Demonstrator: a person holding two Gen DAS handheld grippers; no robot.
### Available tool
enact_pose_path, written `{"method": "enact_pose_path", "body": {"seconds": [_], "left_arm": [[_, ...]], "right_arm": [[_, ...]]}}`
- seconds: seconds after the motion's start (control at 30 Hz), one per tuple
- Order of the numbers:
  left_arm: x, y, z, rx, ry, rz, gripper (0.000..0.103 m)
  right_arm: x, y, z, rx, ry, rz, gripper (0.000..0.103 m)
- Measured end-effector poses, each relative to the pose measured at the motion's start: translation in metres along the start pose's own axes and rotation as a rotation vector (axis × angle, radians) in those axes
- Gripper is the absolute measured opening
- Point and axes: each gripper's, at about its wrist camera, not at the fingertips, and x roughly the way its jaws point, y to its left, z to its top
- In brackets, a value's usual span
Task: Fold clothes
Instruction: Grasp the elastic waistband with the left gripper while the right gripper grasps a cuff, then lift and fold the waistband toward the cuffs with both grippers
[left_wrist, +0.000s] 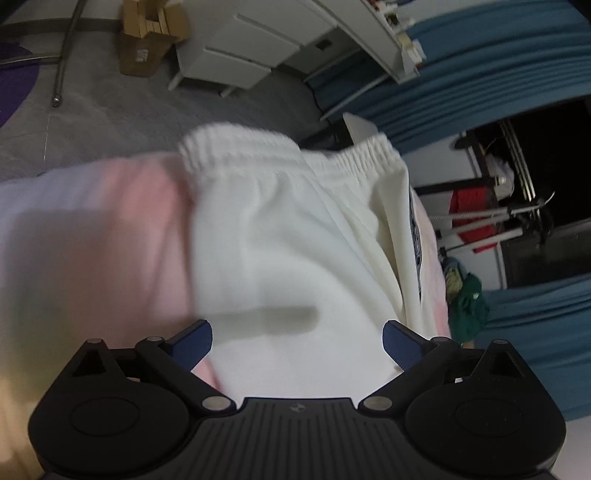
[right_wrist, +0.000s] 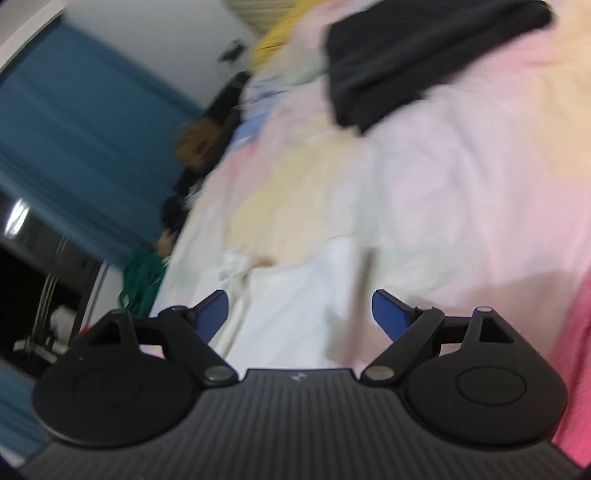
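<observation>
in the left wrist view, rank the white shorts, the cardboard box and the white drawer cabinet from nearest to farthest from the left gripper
1. White shorts: directly ahead of the left gripper, between its open fingers, on the pastel bedsheet.
2. and 3. White drawer cabinet on the floor beyond the bed, top centre, and cardboard box, top left: too close to call.

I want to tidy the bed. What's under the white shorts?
The white shorts lie on the pastel bedsheet, which shows around them. Whatever sits directly beneath is covered, so I cannot tell.
</observation>
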Motion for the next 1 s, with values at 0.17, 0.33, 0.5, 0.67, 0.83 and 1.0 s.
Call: {"method": "enact_pose_path", "body": {"seconds": [0.17, 0.33, 0.5, 0.67, 0.83, 1.0], "left_arm": [[0.014, 0.007, 0.006, -0.028, 0.037, 0.038, 0.101], [0.033, 0.004, 0.014, -0.056, 0.044, -0.022, 0.101], [0.047, -0.010, 0.020, -0.015, 0.077, -0.170, 0.101], [0.062, -0.015, 0.019, -0.032, 0.092, -0.172, 0.099], [0.073, -0.005, 0.024, -0.123, 0.087, -0.192, 0.085], [0.076, -0.005, 0.022, -0.125, 0.070, -0.171, 0.070]], "right_arm": [[0.018, -0.037, 0.005, 0.084, 0.031, -0.083, 0.088], [0.041, -0.041, 0.000, 0.134, 0.125, -0.032, 0.087], [0.067, -0.038, -0.010, 0.164, 0.254, 0.068, 0.087], [0.084, -0.028, -0.008, 0.115, 0.240, 0.109, 0.073], [0.101, -0.008, -0.010, -0.026, 0.220, 0.105, 0.011], [0.093, -0.007, -0.005, -0.057, 0.168, 0.130, 0.006]]}}
